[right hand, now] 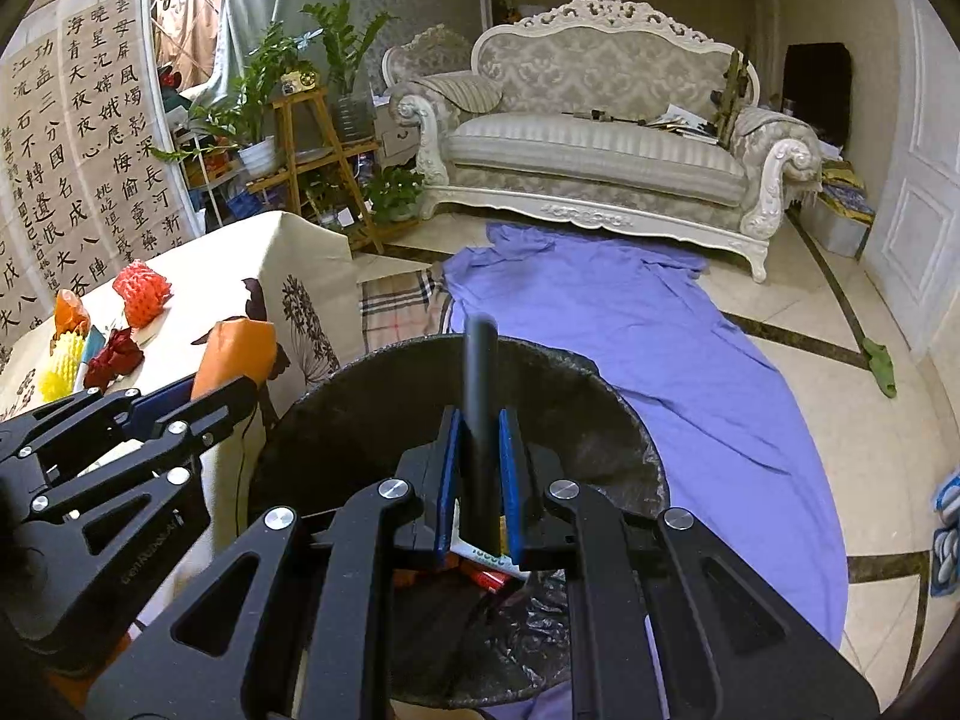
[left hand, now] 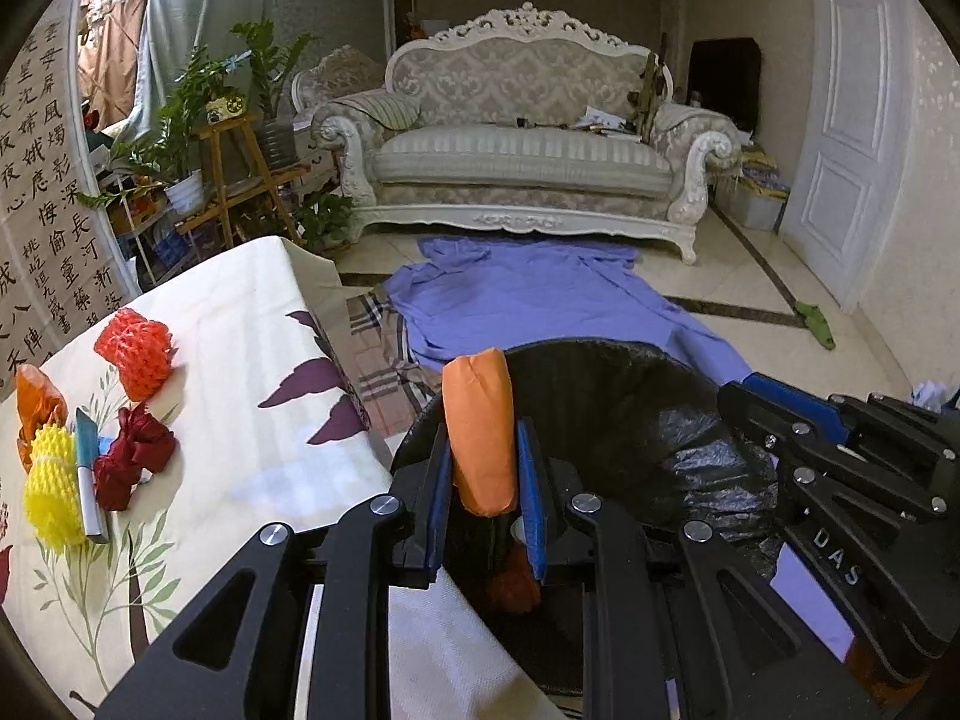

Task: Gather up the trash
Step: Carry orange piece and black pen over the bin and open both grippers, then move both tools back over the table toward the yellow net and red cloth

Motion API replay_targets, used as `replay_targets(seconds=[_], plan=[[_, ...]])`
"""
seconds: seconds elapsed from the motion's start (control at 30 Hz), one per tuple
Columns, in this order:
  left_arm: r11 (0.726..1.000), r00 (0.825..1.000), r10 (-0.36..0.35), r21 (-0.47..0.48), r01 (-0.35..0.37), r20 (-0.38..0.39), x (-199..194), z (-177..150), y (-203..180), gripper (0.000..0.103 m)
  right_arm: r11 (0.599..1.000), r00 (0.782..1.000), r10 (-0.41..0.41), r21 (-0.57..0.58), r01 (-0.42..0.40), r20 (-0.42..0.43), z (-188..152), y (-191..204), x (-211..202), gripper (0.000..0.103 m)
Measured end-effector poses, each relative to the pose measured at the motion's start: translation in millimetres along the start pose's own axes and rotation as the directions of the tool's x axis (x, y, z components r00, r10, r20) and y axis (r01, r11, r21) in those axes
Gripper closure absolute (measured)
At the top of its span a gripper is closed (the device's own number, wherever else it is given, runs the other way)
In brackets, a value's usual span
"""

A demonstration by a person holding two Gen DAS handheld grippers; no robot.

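Showing two grippers poised above a black-lined trash bin (right hand: 600, 396) beside the table (left hand: 240, 312). Left gripper (left hand: 489, 480): blue pads clamped on a smooth orange wrapper (left hand: 480, 426), upright over the bin's rim. Right gripper (right hand: 480, 480): pads pinched on a slim black cylinder (right hand: 480, 372), also upright over the bin. Inside the bin: red and white scraps. On the floral tablecloth: red foam net (left hand: 135, 351), yellow foam net (left hand: 51, 492), crumpled red paper (left hand: 132, 462), orange film (left hand: 36, 402), marker (left hand: 90, 480). Beyond: purple sheet (right hand: 630, 324) spread on the floor before a sofa (right hand: 600, 144).
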State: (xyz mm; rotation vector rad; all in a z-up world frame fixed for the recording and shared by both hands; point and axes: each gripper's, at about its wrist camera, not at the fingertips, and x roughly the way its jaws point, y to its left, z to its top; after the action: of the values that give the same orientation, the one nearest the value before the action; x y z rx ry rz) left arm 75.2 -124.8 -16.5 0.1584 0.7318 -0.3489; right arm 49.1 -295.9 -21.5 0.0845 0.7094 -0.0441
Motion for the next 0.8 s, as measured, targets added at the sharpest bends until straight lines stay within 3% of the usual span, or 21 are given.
replay_targets(seconds=[0.07,0.1,0.2,0.47,0.57,0.8], plan=[[1.000,1.000,0.004,-0.004,-0.004,-0.012,2.1,-1.0,1.7,0.073,1.000,1.000,-0.003,0.011,0.003,0.005,-0.4,-2.9,0.0,0.074],[1.000,1.000,0.006,-0.009,-0.006,-0.016,3.0,-0.8,1.2,0.063,1.000,1.000,-0.006,0.018,0.006,0.009,0.0,-4.1,0.1,0.073],[1.000,1.000,0.010,-0.024,-0.011,-0.018,2.9,-0.9,4.0,0.049,1.000,1.000,-0.015,0.027,0.014,0.011,-0.1,-7.3,-0.7,0.072],[0.998,0.999,0.043,-0.042,-0.043,-0.008,-2.4,-2.2,9.2,0.037,0.999,1.000,-0.027,0.037,0.026,0.007,0.5,-11.8,-1.0,0.070],[0.997,0.998,0.056,-0.048,-0.056,-0.006,-4.4,-1.8,13.7,0.037,0.999,1.000,-0.029,0.035,0.029,0.011,0.2,-11.5,-1.1,0.062],[0.991,0.995,0.096,-0.093,-0.097,-0.017,-12.9,-6.9,36.2,0.037,1.000,1.000,-0.008,0.015,0.008,-0.004,-1.1,1.1,0.8,0.061]])
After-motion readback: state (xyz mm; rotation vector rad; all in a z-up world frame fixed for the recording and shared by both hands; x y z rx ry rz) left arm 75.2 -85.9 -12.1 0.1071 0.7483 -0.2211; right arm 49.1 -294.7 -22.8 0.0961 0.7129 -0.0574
